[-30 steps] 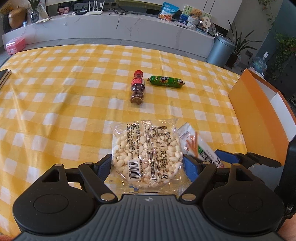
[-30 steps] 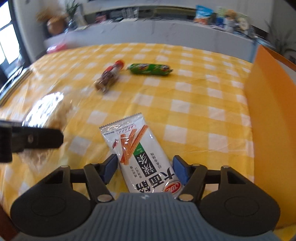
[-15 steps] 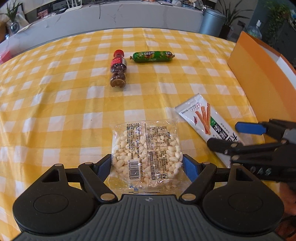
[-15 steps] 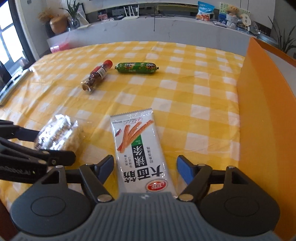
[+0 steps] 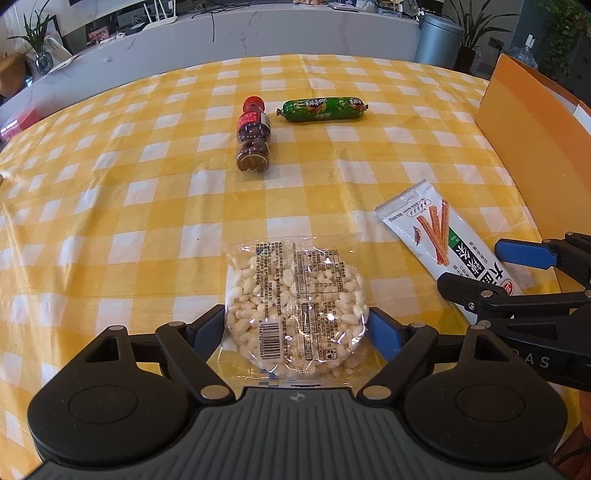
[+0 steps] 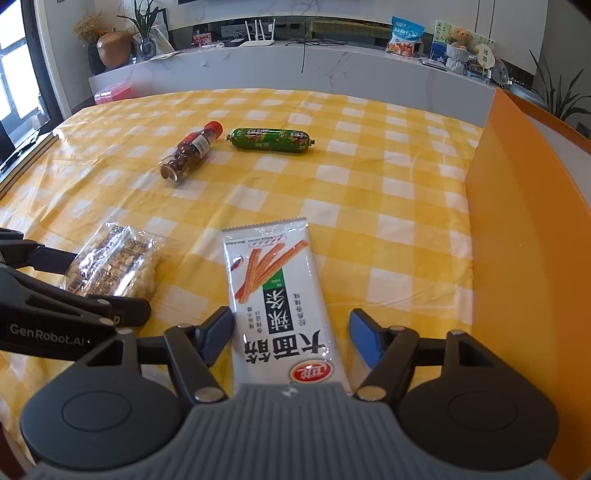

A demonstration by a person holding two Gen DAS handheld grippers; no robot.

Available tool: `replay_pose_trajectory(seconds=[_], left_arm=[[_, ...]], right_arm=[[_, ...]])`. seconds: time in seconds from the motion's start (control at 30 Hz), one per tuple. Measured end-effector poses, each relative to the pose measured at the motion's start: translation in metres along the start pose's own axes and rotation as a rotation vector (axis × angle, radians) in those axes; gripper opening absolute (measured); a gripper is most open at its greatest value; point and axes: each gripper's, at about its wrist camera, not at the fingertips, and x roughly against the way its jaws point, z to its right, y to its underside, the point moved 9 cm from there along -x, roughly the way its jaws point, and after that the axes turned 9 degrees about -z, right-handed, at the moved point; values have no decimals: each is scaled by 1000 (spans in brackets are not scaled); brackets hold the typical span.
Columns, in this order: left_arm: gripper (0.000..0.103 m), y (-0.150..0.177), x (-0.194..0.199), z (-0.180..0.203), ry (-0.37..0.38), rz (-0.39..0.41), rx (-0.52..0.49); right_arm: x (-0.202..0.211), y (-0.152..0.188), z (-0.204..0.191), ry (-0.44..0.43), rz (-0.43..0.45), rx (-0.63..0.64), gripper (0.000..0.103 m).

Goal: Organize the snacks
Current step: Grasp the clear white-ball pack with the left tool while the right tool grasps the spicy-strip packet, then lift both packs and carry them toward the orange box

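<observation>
Now each tool gapes: left (image 5: 297,328) around peanut bag (image 5: 295,306), right (image 6: 291,336) around spicy-stick packet (image 6: 279,302).

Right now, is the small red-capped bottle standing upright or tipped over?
Tipped over: the red-capped bottle lies on its side on the checked tablecloth, base toward the left camera.

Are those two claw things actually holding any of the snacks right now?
Neither. The left gripper stands open around the peanut bag; the right gripper stands open around the white snack packet.

A yellow-checked desk (image 6: 369,192); at 12 o'clock a grey marble counter (image 6: 280,62), potted plants (image 6: 144,26), window (image 6: 14,62) at 9 o'clock.
</observation>
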Motion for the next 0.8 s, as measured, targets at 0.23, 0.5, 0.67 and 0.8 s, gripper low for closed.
replay_pose_trajectory(seconds=[0.23,0.5,0.67,0.8], left_arm=[[98,2,1,-1,-2,23,5],[93,2,2,1,-18,26,35],[92,2,0,2,-20,31,27],[92,4,8,3,-31,71,36]], right_arm=[[1,0,0,2,-6,13,67],[3,0,-7,5,-9,47,53],[5,-2,-2,-21,-2,8,48],[12,-2,3,-68,13,-57,47]])
